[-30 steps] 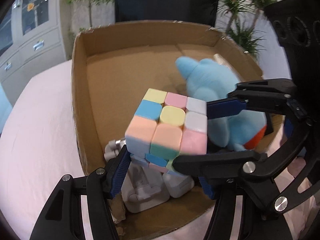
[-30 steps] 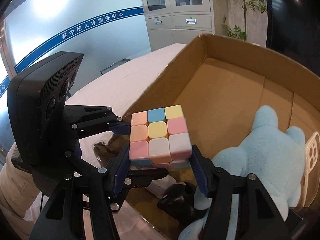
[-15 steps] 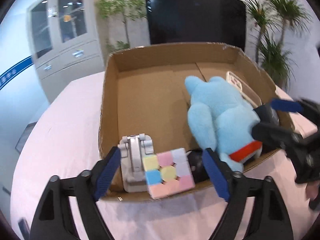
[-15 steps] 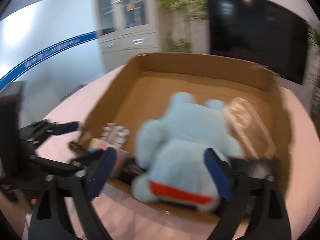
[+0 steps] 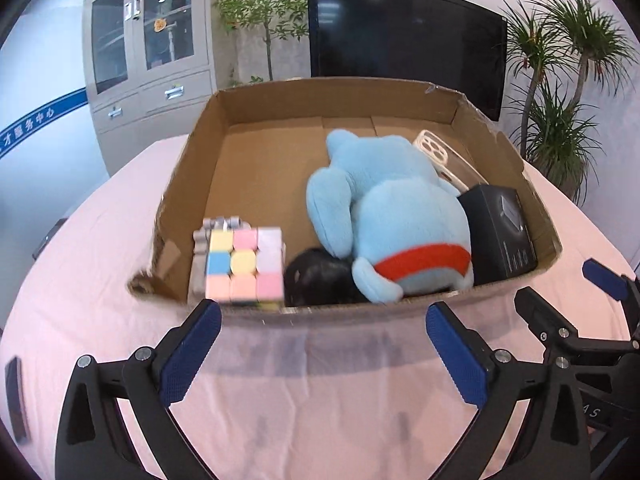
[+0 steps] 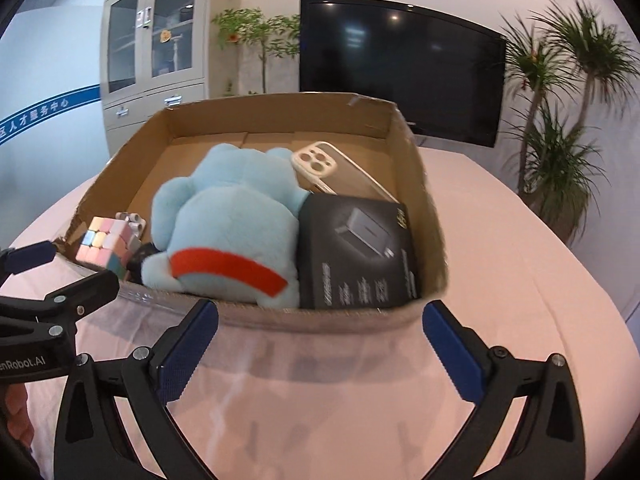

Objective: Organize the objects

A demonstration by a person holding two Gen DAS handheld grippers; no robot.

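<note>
From your left wrist view, your left gripper (image 5: 320,356) hangs released over the pink cloth-covered table (image 5: 100,280). The pastel puzzle cube (image 5: 244,266) sits in the open cardboard box's (image 5: 400,92) near-left corner, beside the soft blue plush toy (image 5: 392,224).

From your right wrist view, your right gripper (image 6: 320,354) is likewise released. A matte black carton (image 6: 358,252) and clear phone case (image 6: 340,174) lie boxed too; packing looks nearly finished.

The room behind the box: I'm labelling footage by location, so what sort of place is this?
Probably an office or public service centre: a grey filing cabinet with glass doors, a large wall screen, potted plants, and a blue wall stripe with Chinese lettering.
</note>
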